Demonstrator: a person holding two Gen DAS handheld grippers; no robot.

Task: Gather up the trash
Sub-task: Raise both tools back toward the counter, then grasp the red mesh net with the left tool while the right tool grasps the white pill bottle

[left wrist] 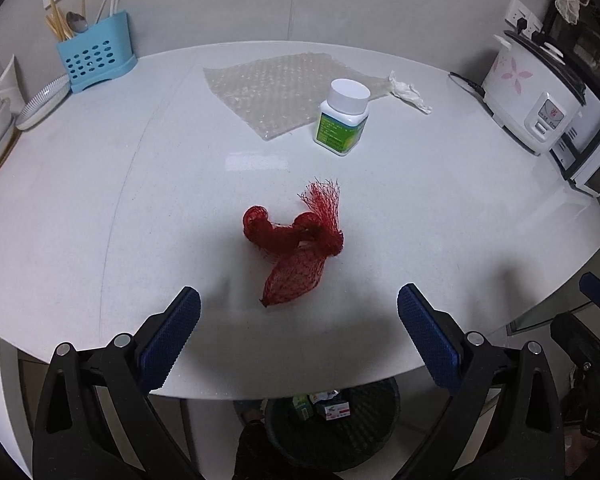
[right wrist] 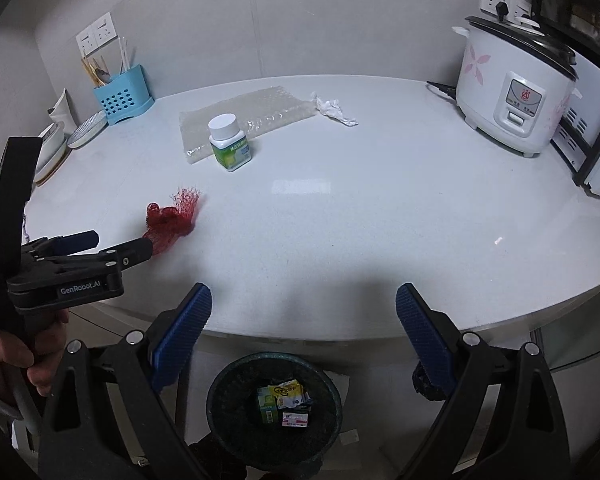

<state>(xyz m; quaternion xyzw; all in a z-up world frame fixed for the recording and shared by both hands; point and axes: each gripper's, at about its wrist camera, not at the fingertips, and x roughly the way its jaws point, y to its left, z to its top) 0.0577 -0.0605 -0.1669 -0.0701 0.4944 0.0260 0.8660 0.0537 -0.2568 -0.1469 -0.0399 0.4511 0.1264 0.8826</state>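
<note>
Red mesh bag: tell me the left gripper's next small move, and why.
Probably ease the left gripper forward and down to straddle the red mesh bag. The jaws stand open and empty, the bag lies loose on the table just ahead, nearest of the trash, with the bin below.

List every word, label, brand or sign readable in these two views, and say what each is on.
"GenRobot.AI": on the left gripper, its black body.
Red emblem: on the rice cooker control panel; wording too small to read.
Green label on the pill bottle: characters blurred, unreadable.
Packets in the trash bin: print too small to read.
</note>
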